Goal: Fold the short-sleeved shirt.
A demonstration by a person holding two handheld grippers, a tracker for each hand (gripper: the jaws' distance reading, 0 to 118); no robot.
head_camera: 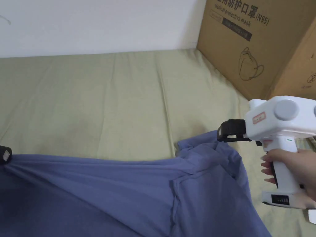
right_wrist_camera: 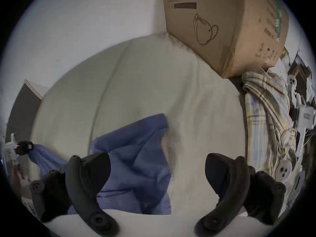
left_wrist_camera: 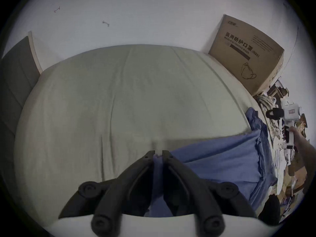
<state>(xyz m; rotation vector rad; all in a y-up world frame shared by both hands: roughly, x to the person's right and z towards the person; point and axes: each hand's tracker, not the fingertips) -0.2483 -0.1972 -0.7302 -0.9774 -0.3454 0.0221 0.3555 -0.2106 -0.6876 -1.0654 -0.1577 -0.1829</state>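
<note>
A blue short-sleeved shirt [head_camera: 123,191] lies across the near part of a pale green bed sheet [head_camera: 108,98]. Its far edge is pulled taut toward the left. My left gripper [left_wrist_camera: 158,153] is shut on a bunched corner of the shirt [left_wrist_camera: 213,162]; at the left edge of the head view its black tip [head_camera: 4,154] shows with cloth fanning from it. My right gripper [head_camera: 222,133], white-bodied and held by a hand, hovers just above the shirt's right sleeve [head_camera: 213,145]. In the right gripper view its jaws stand wide apart over the shirt [right_wrist_camera: 136,155] and sheet, and my right gripper [right_wrist_camera: 157,169] holds nothing.
A large cardboard box [head_camera: 262,46] stands on the bed's far right corner against the white wall [head_camera: 92,24]. A plaid cloth [right_wrist_camera: 266,117] lies beside the box at the bed's right edge. A grey headboard [left_wrist_camera: 15,80] is at the left.
</note>
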